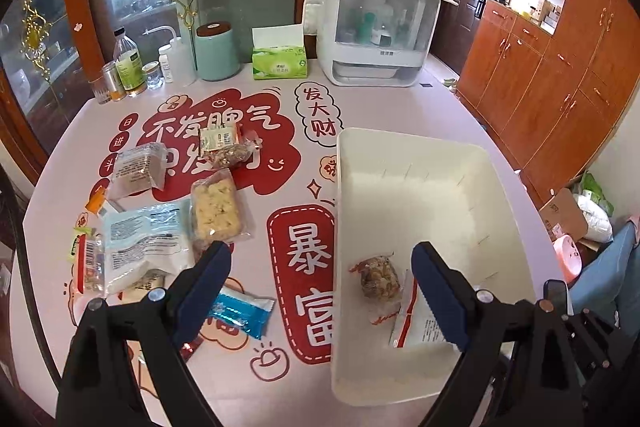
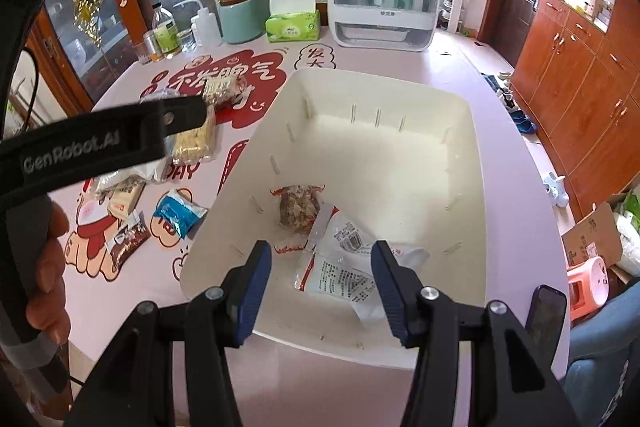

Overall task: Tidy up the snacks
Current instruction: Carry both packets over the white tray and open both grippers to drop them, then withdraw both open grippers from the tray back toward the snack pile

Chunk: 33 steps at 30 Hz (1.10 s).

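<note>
Your left gripper (image 1: pixel 320 291) hangs spread and empty beside the white bin (image 1: pixel 416 155); your right gripper (image 2: pixel 320 283), spread, hovers over three packets (image 2: pixel 340 267) inside. Loose snacks (image 1: pixel 216 211) crowd the tabletop (image 1: pixel 400 107) left.

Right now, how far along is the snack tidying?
Barely begun. Done: a nut bar and two white packets lie in the white bin. In hand: nothing; the right gripper hangs open over the bin, and the left gripper is open too. Left: the blue packet, the cracker pack and several others on the table.
</note>
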Each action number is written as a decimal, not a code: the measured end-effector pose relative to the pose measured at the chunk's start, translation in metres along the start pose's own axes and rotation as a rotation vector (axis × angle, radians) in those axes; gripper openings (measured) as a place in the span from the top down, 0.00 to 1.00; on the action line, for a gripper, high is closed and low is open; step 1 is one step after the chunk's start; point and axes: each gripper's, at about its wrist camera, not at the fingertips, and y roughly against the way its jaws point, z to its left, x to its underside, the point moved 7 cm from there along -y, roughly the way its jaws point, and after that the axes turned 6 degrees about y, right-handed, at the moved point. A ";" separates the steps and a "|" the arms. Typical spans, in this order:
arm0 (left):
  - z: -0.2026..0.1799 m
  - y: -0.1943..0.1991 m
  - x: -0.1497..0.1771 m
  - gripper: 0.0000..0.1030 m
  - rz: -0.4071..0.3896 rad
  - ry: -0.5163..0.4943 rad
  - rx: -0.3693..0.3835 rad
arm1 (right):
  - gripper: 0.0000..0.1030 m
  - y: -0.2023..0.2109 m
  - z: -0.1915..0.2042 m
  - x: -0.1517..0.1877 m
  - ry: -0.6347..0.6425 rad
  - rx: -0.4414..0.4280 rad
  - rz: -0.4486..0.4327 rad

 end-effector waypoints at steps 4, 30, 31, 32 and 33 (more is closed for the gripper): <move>0.007 0.012 -0.003 0.12 0.002 0.002 0.011 | 0.49 0.008 -0.001 -0.005 -0.025 0.016 -0.019; 0.172 0.098 -0.044 0.12 -0.110 -0.011 -0.056 | 0.49 0.060 0.105 -0.062 -0.134 0.056 -0.186; 0.181 0.101 -0.046 0.11 -0.114 -0.010 -0.061 | 0.49 0.061 0.112 -0.063 -0.132 0.055 -0.188; 0.188 0.102 -0.047 0.12 -0.114 -0.009 -0.065 | 0.49 0.060 0.119 -0.063 -0.129 0.054 -0.187; 0.196 0.104 -0.048 0.12 -0.115 -0.011 -0.066 | 0.49 0.059 0.128 -0.063 -0.124 0.051 -0.180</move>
